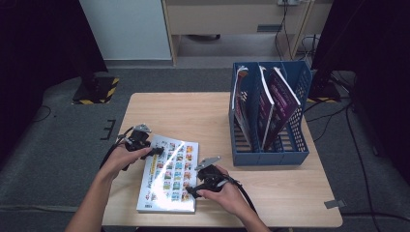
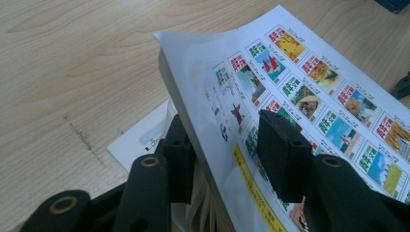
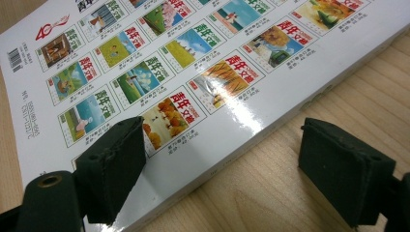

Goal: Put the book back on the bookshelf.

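We see a thick magazine (image 1: 168,176) lying flat on the wooden table (image 1: 270,193), near the front edge, with its back cover of small colourful pictures facing up. To the right of it, well apart, stands a blue file rack (image 1: 295,150) that holds a few other magazines upright.

The left hand (image 1: 123,159) comes in from the bottom left with the forearm stretched forward, and it holds the left gripper (image 1: 155,151) at the upper left corner of the magazine. In the left gripper view this corner is raised from the table: one jaw is under the lifted pages and the other jaw is above the cover, so the jaws are closed on this bundle of pages (the loose sheets fan out below, and a white sheet lies flat on the wood under them).

The right hand (image 1: 225,191) rests at the right edge of the magazine, the wrist bent inward, and the right gripper (image 1: 189,192) points to the left, towards the cover. In the right gripper view its jaws stand wide apart: one pad (image 3: 113,166) is over the glossy cover near the spine edge, the other is over the bare wood beside the magazine, and they do not press on anything
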The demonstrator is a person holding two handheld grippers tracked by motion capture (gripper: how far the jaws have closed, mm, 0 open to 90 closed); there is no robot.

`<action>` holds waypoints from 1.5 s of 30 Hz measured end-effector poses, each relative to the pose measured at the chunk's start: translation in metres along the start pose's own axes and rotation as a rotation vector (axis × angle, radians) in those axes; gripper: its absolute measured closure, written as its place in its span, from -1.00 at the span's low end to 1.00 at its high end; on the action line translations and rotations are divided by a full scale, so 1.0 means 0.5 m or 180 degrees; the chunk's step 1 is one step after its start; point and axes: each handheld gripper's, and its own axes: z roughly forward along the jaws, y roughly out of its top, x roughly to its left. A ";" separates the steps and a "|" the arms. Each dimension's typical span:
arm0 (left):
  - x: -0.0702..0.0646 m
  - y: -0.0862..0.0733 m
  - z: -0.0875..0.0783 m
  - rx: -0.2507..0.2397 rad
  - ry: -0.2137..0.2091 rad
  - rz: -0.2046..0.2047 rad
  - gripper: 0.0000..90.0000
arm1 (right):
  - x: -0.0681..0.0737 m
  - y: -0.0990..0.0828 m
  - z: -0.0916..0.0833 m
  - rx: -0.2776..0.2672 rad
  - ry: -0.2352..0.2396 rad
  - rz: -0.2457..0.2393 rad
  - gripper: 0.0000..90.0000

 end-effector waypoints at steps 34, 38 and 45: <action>-0.014 -0.003 -0.007 -0.0102 0.0030 -0.0089 0.57 | -0.004 0.010 0.003 0.0116 -0.0019 -0.0062 -0.72; -0.015 -0.002 -0.008 -0.0098 0.0035 -0.0081 0.57 | -0.003 0.011 0.003 0.0119 -0.0029 -0.0060 -0.72; -0.016 0.003 -0.009 -0.0068 0.0030 -0.0080 0.57 | -0.003 0.011 0.004 0.0119 -0.0037 -0.0088 -0.72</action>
